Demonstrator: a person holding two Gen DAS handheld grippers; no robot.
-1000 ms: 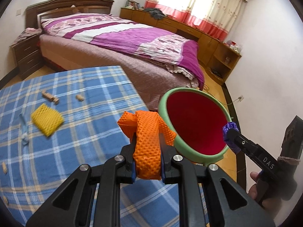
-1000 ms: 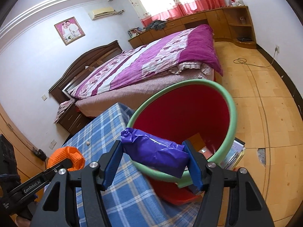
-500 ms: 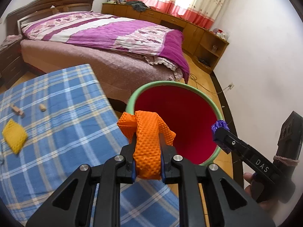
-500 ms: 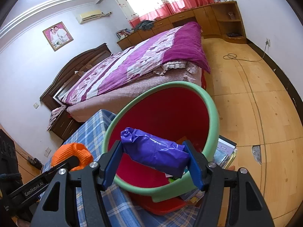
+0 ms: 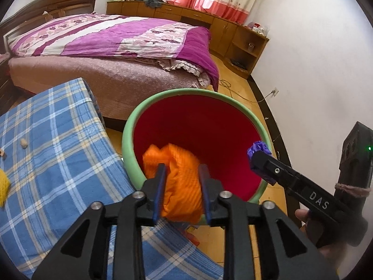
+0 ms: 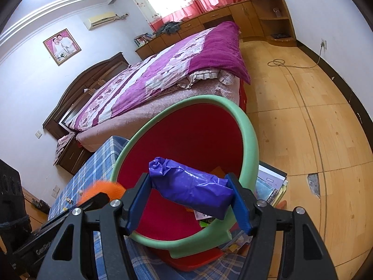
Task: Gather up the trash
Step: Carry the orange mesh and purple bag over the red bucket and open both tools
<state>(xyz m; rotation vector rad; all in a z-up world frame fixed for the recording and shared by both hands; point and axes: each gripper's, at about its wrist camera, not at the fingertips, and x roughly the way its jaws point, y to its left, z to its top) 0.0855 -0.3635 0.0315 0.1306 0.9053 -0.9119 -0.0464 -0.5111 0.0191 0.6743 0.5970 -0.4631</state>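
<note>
Over the red, green-rimmed bin, the left gripper has parted around a soft orange foam net; it looks loose. The right gripper pinches a crinkly purple plastic packet endwise: likely light, crushable, best held mid-body.

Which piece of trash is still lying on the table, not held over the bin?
The yellow foam net at the table's left edge. The orange foam net sits in the left hand-held gripper, the purple wrapper in the right hand-held gripper, both at the red bin.
</note>
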